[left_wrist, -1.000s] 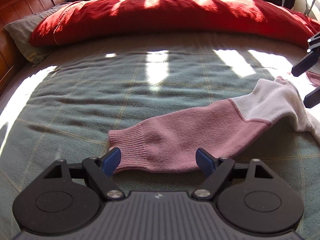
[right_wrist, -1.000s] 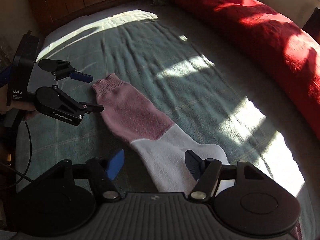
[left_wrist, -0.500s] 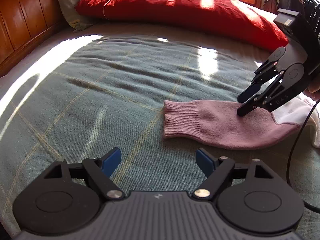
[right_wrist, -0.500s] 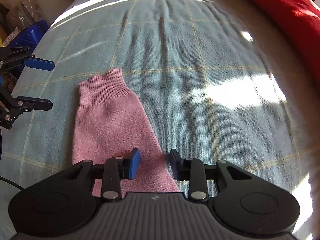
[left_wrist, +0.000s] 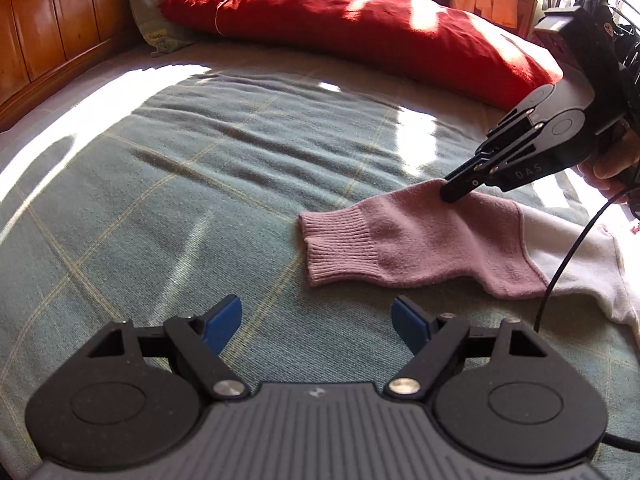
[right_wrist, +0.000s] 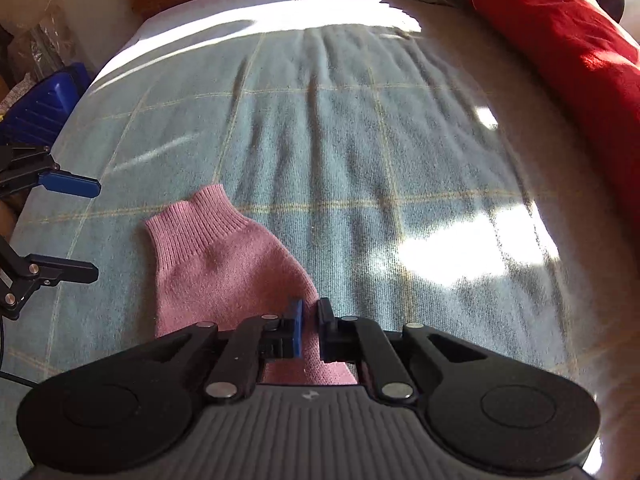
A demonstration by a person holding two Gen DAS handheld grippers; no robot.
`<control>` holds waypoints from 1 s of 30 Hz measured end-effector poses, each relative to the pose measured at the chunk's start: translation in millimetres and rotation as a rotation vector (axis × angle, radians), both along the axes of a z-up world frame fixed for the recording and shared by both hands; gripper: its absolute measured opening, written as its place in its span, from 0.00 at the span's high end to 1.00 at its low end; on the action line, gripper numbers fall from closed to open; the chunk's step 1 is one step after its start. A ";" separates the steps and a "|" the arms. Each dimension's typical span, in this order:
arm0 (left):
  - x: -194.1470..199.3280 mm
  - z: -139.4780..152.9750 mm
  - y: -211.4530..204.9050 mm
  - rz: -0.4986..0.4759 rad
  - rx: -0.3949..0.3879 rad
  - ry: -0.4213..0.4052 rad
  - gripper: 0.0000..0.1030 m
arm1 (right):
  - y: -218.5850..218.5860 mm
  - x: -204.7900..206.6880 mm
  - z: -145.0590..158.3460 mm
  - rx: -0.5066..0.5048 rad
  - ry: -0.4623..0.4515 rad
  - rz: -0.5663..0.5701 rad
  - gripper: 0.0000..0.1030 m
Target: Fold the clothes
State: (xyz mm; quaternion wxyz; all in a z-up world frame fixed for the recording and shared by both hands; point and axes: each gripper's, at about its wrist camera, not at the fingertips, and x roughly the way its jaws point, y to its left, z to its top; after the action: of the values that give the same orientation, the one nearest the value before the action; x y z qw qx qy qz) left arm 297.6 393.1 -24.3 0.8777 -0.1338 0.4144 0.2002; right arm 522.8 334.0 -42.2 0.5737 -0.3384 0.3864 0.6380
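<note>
A pink sleeve (left_wrist: 404, 244) with a ribbed cuff (left_wrist: 340, 244) lies on the green checked blanket (left_wrist: 200, 184); it joins a white garment body (left_wrist: 584, 260) at the right. My right gripper (right_wrist: 309, 328) is shut on the sleeve's (right_wrist: 224, 268) far edge, pinching a fold of the pink knit; it shows in the left wrist view (left_wrist: 452, 192) lifting that edge slightly. My left gripper (left_wrist: 316, 322) is open and empty, low over the blanket, short of the cuff. It shows at the left edge of the right wrist view (right_wrist: 72, 228).
A long red pillow (left_wrist: 380, 36) lies along the far side, with a grey pillow (left_wrist: 160, 20) and wooden headboard (left_wrist: 52, 28) at the left. A blue crate (right_wrist: 40, 108) stands off the bed. A black cable (left_wrist: 568, 256) hangs over the garment.
My right gripper has closed on the pink sleeve's edge and drawn it back, bunching the sleeve. My left gripper has backed away from the cuff and stays open.
</note>
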 end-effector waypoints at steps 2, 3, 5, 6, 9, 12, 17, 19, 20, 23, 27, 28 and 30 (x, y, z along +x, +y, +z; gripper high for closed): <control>1.9 0.0 4.3 0.017 -0.030 -0.014 0.20 | 2.5 5.9 1.4 0.008 0.023 -0.029 0.86; 3.4 -0.7 7.3 0.027 -0.055 -0.026 0.20 | 3.6 8.9 2.1 0.012 0.035 -0.044 0.84; 7.0 -2.9 14.0 0.049 -0.116 -0.054 0.20 | -5.9 12.4 11.9 0.044 0.050 -0.085 0.78; 8.7 -3.9 17.4 0.060 -0.146 -0.068 0.20 | -14.2 14.5 17.4 0.061 0.062 -0.112 0.76; 20.7 -13.5 24.3 0.098 -0.183 -0.071 0.20 | -45.4 16.3 31.4 0.100 0.091 -0.189 0.70; 33.6 -24.0 30.9 0.136 -0.212 -0.068 0.21 | -83.1 10.7 35.1 0.094 0.111 -0.267 0.67; 60.5 -32.4 17.6 0.118 -0.109 -0.007 0.37 | -142.3 -18.0 26.9 0.024 0.175 -0.391 0.67; 71.6 -32.1 1.2 0.066 0.001 0.034 0.48 | -161.5 -34.6 22.3 -0.010 0.194 -0.417 0.67; 76.3 -33.2 -6.9 0.044 0.051 0.053 0.51 | -169.6 -42.8 19.5 -0.032 0.210 -0.424 0.67; 84.0 -31.6 -22.5 0.005 0.163 0.079 0.77 | -191.9 -64.2 14.3 -0.069 0.235 -0.443 0.64; 87.5 -23.9 -17.7 0.001 0.226 0.101 0.91 | -209.6 -68.3 17.0 -0.063 0.256 -0.487 0.62; 88.3 -22.5 -13.3 0.004 0.236 0.108 0.91 | -213.3 -66.9 19.7 -0.052 0.249 -0.504 0.62; 88.0 -17.3 -2.3 0.024 0.248 0.116 0.91 | -217.9 -63.8 24.0 -0.040 0.241 -0.527 0.60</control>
State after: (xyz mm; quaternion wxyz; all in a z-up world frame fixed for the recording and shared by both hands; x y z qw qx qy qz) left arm 385.5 390.8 -41.6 0.8595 -0.0174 0.4348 0.2680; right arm 459.0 116.1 -18.2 0.6629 -0.1593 0.5388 0.4949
